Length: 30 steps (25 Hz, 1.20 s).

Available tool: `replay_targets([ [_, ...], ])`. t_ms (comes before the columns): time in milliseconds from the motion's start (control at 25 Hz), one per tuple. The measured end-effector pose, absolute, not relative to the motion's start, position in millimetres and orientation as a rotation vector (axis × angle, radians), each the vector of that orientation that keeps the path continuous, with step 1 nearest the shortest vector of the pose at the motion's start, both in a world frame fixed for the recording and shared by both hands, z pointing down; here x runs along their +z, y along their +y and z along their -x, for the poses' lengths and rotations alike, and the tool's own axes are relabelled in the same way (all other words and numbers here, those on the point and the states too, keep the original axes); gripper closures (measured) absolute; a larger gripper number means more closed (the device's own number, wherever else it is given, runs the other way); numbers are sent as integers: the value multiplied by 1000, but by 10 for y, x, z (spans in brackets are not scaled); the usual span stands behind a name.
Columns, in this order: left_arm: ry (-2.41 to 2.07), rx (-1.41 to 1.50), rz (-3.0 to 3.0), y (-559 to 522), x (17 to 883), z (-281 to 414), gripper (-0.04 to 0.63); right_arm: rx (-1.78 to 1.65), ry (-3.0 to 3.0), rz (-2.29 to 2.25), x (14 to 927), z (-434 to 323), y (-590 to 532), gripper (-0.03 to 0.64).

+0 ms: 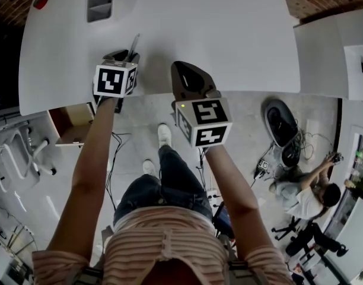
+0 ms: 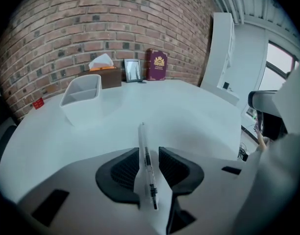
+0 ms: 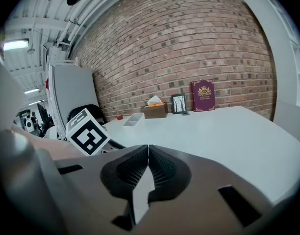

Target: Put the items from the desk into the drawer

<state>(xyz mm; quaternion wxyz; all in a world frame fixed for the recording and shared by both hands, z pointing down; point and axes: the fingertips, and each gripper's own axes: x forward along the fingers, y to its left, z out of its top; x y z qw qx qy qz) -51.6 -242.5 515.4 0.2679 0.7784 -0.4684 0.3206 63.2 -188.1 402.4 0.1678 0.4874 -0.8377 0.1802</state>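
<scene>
Left to right:

The drawer (image 1: 72, 123) looks pulled open, below the bench's (image 1: 217, 34) near left corner.

The left tool (image 1: 125, 57) is released. Its jaws are spread with the pen (image 2: 148, 168) in the gap, and neither pad presses on it. The pen points away from you over the near edge of the bench. I can't tell whether it rests on the surface.

My read is that the step in hand is the pickup. The pen sits closer to the left pad, so centre it first. Then clamp mid-barrel so it doesn't pivot, carry it down and left to the drawer, and lay it in flat because it will roll.

The right tool (image 3: 148, 155) is clenched on nothing, just right of the left tool at the near edge. Park it there, out of the left arm's swing.

Around the bench:
- A small red item (image 1: 40, 2) and a white tray (image 2: 84, 94) sit far left.
- A tissue box (image 2: 103, 72), a photo frame (image 2: 133, 71) and a dark red book (image 2: 156, 65) stand along the brick wall at the far side.

All of these are well apart from the pen, so nothing blocks it. They're probably next for the drawer.

A person (image 1: 306, 198) sits on the floor far right, clear of the bench.
</scene>
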Motion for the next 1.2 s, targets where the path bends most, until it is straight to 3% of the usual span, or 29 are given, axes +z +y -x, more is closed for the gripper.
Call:
replay_targets([
  [320, -1250, 895, -2047, -2467, 5211, 520, 474, 531, -2370, -1379, 4080, -668, -1923, 600],
  [840, -1279, 939, -2023, -2500, 5225, 554, 546, 560, -2372, -1374, 4117, -673, -1954, 600],
  [1200, -1370, 772, -2036, -2484, 4992, 619, 548, 547, -2385, -1365, 4036, -702, -1933, 600],
])
